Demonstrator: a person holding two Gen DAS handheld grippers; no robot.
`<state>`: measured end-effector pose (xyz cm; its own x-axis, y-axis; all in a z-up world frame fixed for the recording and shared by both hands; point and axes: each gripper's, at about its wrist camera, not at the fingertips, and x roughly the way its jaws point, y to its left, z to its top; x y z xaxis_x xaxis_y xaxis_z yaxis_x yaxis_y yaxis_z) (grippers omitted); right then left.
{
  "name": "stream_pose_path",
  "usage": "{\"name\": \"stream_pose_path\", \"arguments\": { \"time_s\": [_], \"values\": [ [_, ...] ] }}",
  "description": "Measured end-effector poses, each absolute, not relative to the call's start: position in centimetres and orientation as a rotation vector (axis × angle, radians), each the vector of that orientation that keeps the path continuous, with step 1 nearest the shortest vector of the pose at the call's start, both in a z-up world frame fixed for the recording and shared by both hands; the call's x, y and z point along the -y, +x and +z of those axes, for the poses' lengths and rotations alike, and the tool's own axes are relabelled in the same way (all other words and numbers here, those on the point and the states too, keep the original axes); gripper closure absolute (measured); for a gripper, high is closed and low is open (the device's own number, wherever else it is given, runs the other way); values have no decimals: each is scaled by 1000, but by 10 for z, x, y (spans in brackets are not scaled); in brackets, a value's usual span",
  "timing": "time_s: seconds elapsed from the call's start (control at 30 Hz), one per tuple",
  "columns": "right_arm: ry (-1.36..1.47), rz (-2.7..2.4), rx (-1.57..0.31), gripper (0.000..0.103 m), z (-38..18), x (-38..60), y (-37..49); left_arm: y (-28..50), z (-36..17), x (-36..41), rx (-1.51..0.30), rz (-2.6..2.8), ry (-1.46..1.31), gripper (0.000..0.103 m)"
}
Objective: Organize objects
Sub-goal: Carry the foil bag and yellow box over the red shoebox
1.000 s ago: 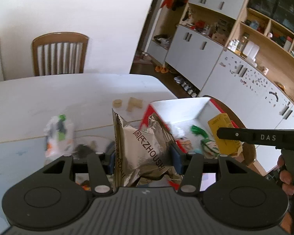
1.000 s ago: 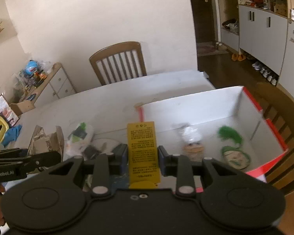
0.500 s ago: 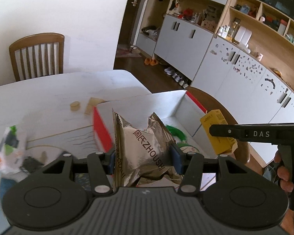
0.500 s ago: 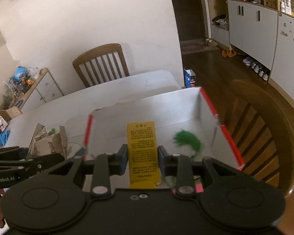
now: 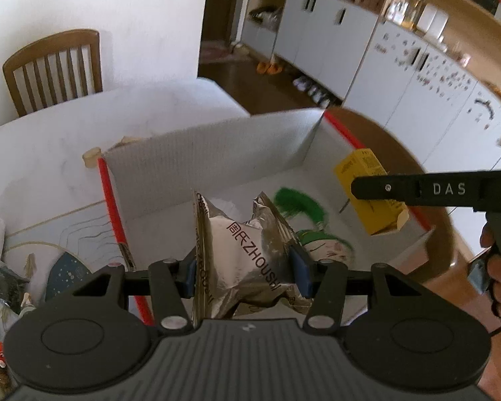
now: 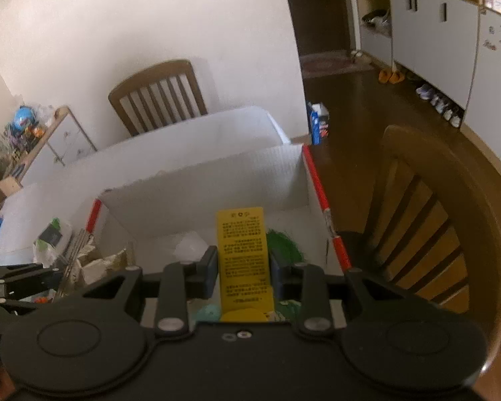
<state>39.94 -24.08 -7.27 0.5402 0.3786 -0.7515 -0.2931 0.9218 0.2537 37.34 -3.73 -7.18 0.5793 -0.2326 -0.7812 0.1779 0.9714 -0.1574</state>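
My left gripper (image 5: 245,269) is shut on a silver foil snack bag (image 5: 247,250) and holds it above the inside of a white box with red rims (image 5: 217,153). My right gripper (image 6: 242,269) is shut on a flat yellow box (image 6: 243,257), also over that white box (image 6: 210,180). In the left wrist view the yellow box (image 5: 370,197) hangs at the right, in the other gripper's black fingers (image 5: 417,190), held by a person's hand (image 5: 497,267). Inside the white box lie a green tufted toy (image 5: 299,204) and a clear bag (image 6: 190,247).
The box sits near the right end of a white table (image 5: 50,147). A patterned mat (image 5: 63,234) and small packets (image 5: 6,284) lie left of it. One wooden chair (image 6: 431,234) stands close on the right, another chair (image 5: 53,67) at the table's far side. Cabinets line the far wall.
Both grippers have moved right and down, from over the table to over the white box, still gripping the foil bag and the yellow box. The box now fills the middle of both views.
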Motion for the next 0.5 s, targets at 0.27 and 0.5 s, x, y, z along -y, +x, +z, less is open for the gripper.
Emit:
{"name": "stream_pose_path", "arguments": {
  "time_s": [0.27,0.5],
  "values": [
    [54,445,-991,73,-103,222,433,392,-93,53,-983,-214,-12,50],
    [-15,459,-1041,73,-122,205,454,404,-111,63,-1049,-198,30,50]
  ]
}}
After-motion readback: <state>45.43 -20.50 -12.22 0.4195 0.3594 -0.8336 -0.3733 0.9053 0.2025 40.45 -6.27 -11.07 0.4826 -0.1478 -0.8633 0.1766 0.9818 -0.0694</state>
